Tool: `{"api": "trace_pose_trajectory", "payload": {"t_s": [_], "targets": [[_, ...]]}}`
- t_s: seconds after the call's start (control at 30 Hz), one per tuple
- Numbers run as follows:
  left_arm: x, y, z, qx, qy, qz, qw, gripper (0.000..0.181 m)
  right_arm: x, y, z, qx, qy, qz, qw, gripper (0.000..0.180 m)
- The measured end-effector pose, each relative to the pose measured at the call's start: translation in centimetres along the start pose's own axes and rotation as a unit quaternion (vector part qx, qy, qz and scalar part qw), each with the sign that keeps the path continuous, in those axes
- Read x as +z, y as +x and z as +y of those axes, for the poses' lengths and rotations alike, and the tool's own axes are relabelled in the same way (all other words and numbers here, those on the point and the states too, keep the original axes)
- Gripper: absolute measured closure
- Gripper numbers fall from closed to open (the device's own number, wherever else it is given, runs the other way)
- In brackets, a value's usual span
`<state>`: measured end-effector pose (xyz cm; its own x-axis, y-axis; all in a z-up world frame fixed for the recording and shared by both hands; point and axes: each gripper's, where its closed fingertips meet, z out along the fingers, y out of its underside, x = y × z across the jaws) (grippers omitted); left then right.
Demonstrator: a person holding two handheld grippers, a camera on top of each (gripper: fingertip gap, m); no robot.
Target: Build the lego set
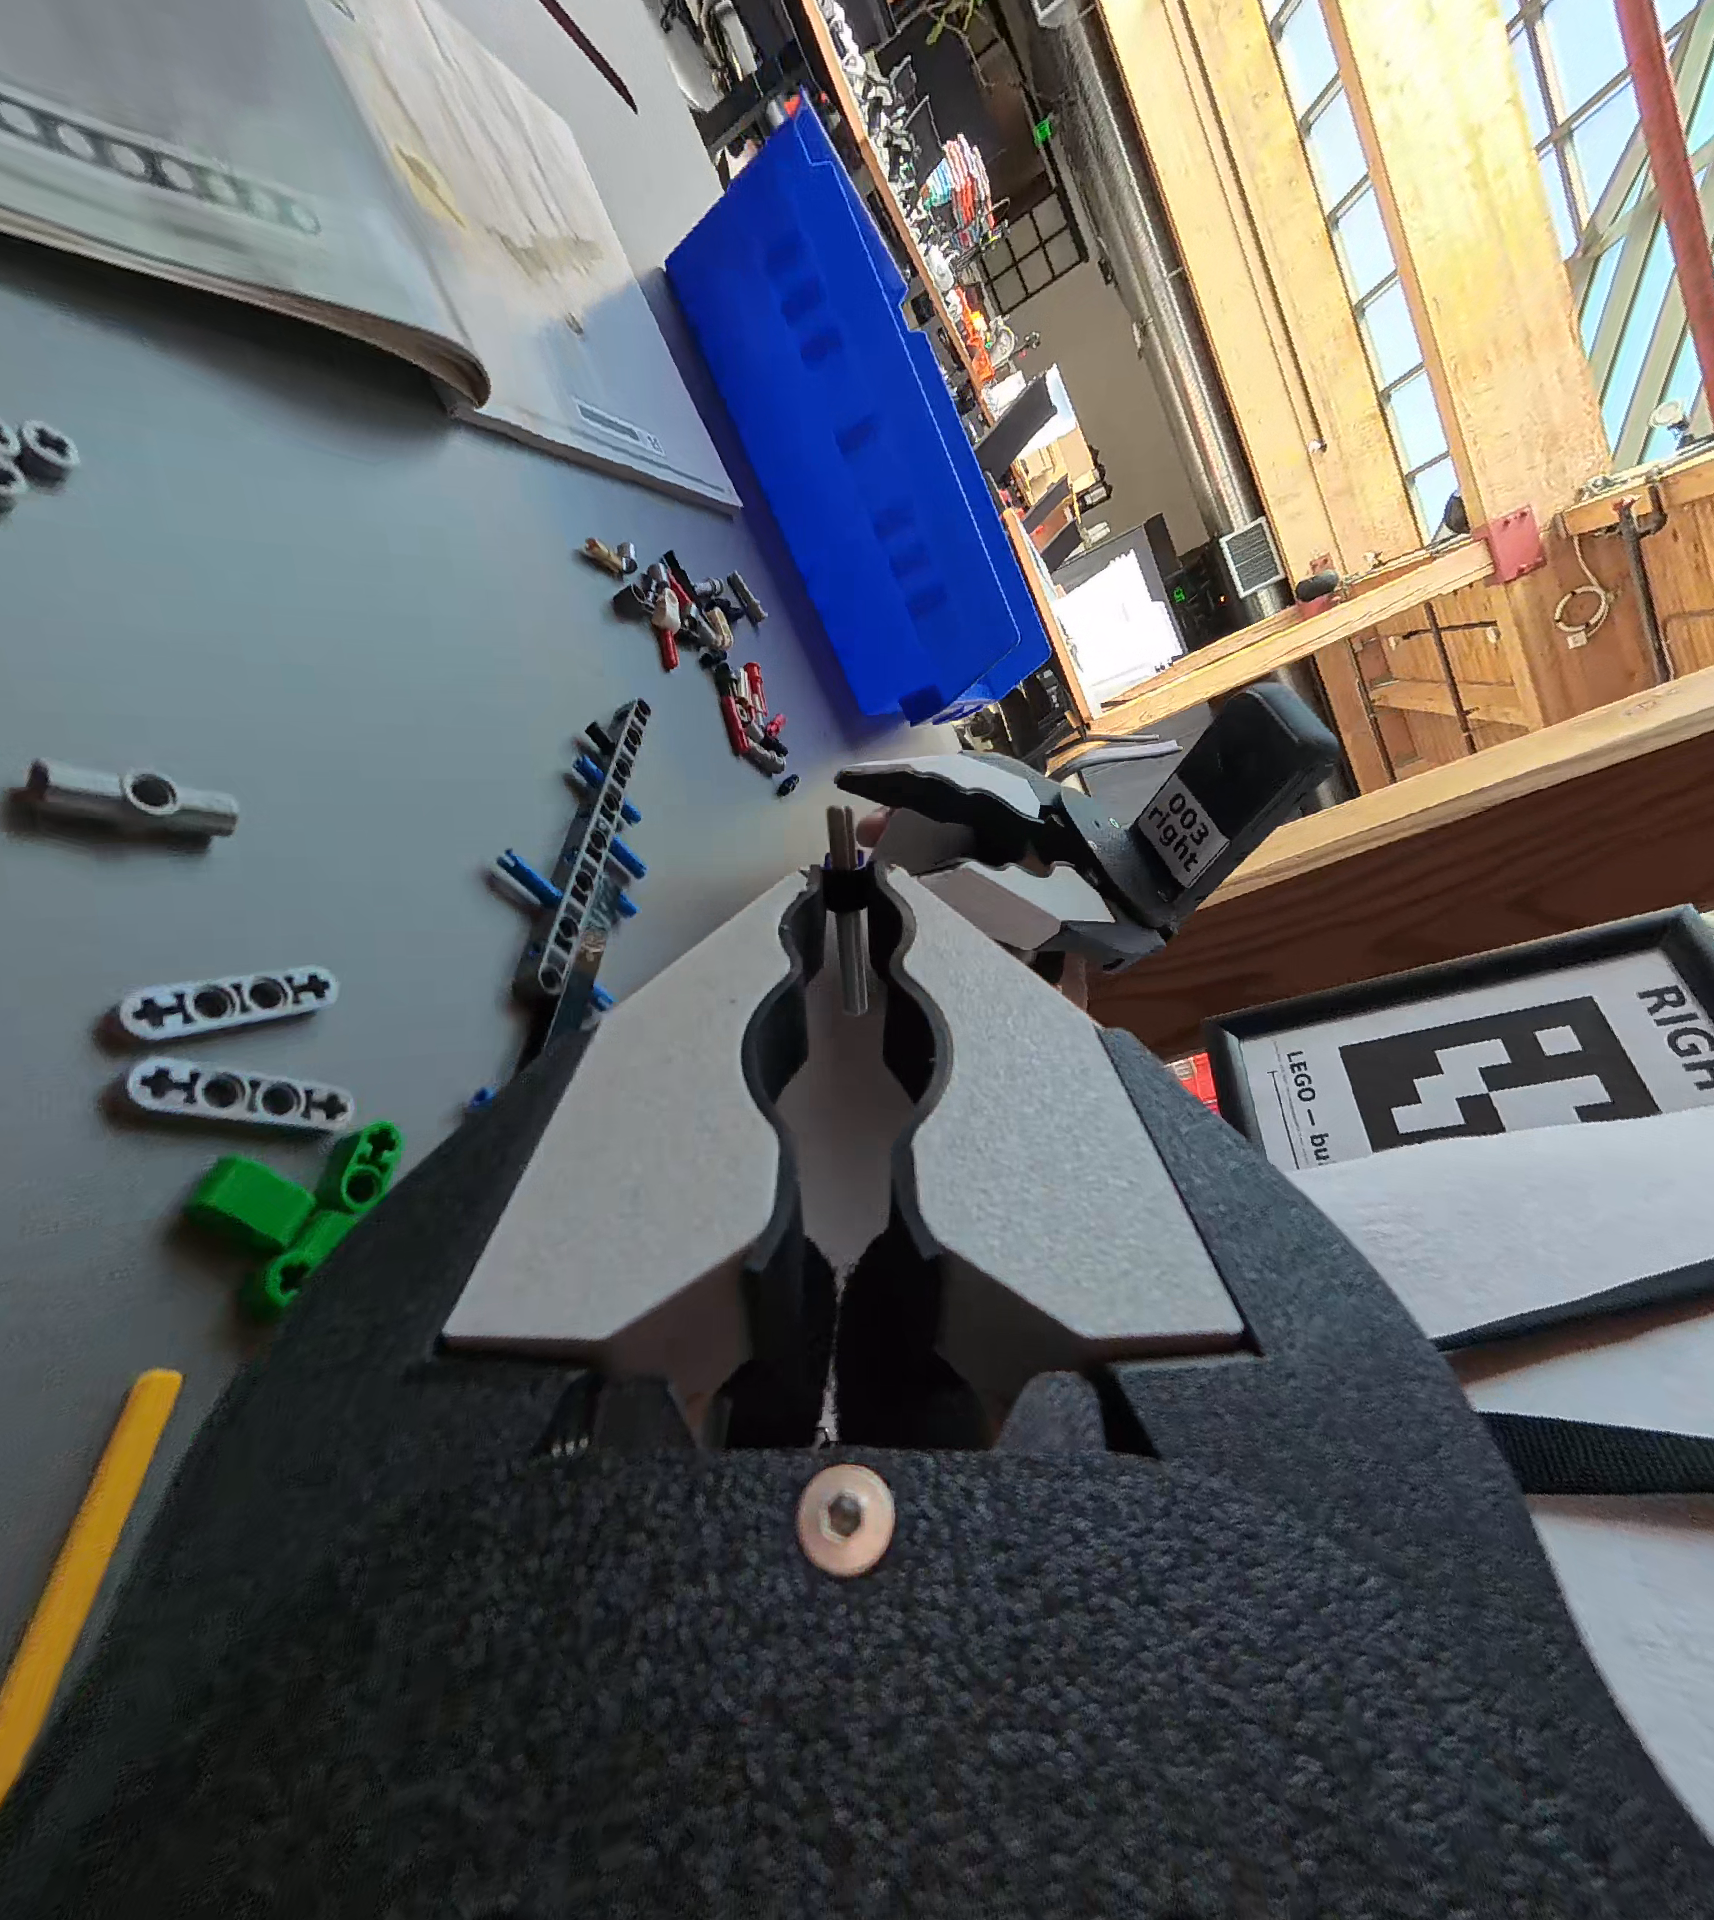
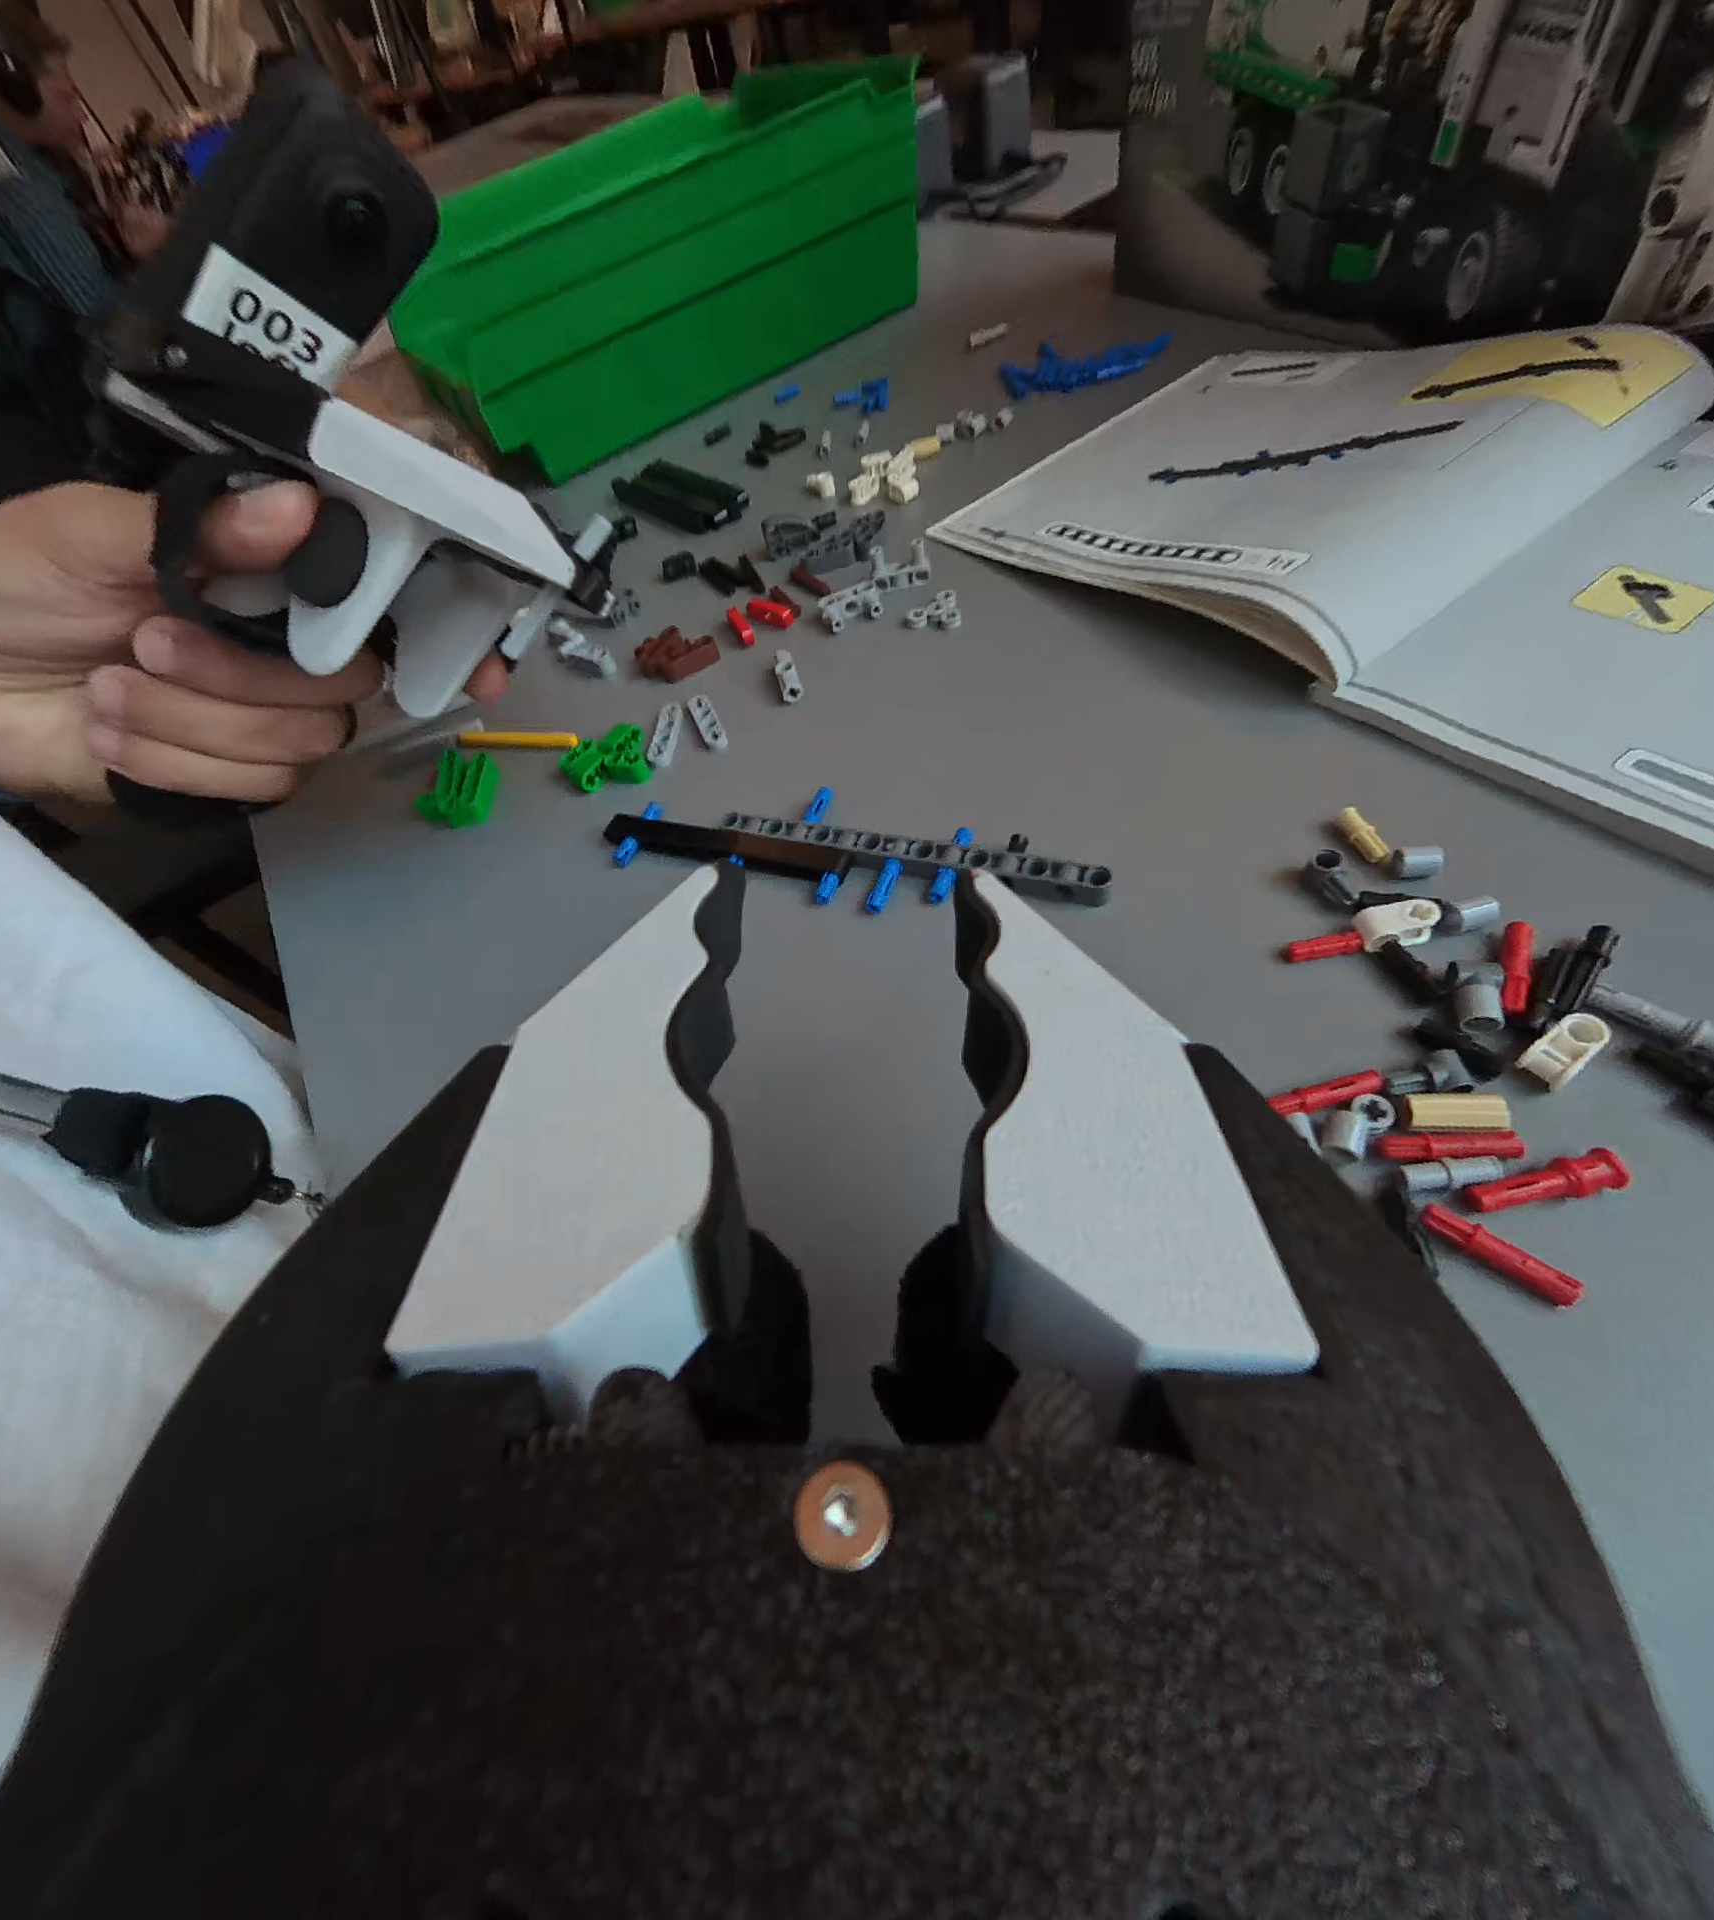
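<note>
- Left wrist view: the left gripper (image 1: 848, 883) is clenched on a thin grey axle (image 1: 848, 920), pinched right at the jaw tips, where a small black piece sits around it. The axle stands roughly along the jaws, sticking out past the tips and back into the gap.
- Just beyond, the right gripper (image 1: 946, 842) hovers close to the axle's free end, jaws apart. Looks like a hand-over or a re-grip in mid-air, I'd say.
- Down on the grey table (image 1: 313, 644) lies the long grey beam (image 1: 588, 847) with blue pins through it, near two flat grey liftarms (image 1: 229, 1044) and some green connectors (image 1: 297, 1210). The instruction booklet (image 1: 261, 208) lies open beyond, and a blue bin (image 1: 853, 457) stands at the table's far edge.
- Right wrist view: the right gripper (image 2: 848, 883) is released, nothing between the jaws, tips aimed at the beam (image 2: 863, 852) below.
- Off to the side the left gripper (image 2: 578, 582) is held up in a hand (image 2: 105, 644), well above the table. The axle there is too small and blurred to make out well.
- A heap of red, black and tan pins (image 2: 1476, 1091) sits near the beam, with a green bin (image 2: 666, 270) further back.
- To do this well: keep the left grip firm and steady, since the hold is only at the tips and the axle could pivot. Bring the right jaws square across the free end, close fully, and only then ease off the left.
</note>
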<state>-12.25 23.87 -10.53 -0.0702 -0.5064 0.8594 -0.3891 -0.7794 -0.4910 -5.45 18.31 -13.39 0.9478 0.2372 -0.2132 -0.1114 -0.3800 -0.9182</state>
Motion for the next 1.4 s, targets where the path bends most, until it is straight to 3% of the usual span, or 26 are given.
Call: {"api": "trace_pose_trajectory", "payload": {"t_s": [0.03, 0.2, 0.57, 1.4], "targets": [[0.3, 0.0, -0.4, 0.003, 0.000, 0.000, 1.000, 0.174, -0.4, 0.2, -0.5, 0.007, 0.019, -0.003, 1.000, 0.143], [2.3, -0.1, -2.0, -0.003, 0.010, 0.011, 1.000, 0.175, -1.4, 0.7, -1.9, 0.008, 0.072, -0.002, 0.997, 0.145], [5.5, -1.9, -3.0, -0.016, -0.002, -0.009, 1.000, 0.174, -0.6, 1.0, -2.1, 0.032, 0.061, -0.049, 0.996, 0.146], [6.5, -3.4, -3.1, -0.029, -0.020, -0.020, 0.999, 0.175, -0.7, 1.1, -2.3, 0.044, 0.064, -0.067, 0.995, 0.147]]}}
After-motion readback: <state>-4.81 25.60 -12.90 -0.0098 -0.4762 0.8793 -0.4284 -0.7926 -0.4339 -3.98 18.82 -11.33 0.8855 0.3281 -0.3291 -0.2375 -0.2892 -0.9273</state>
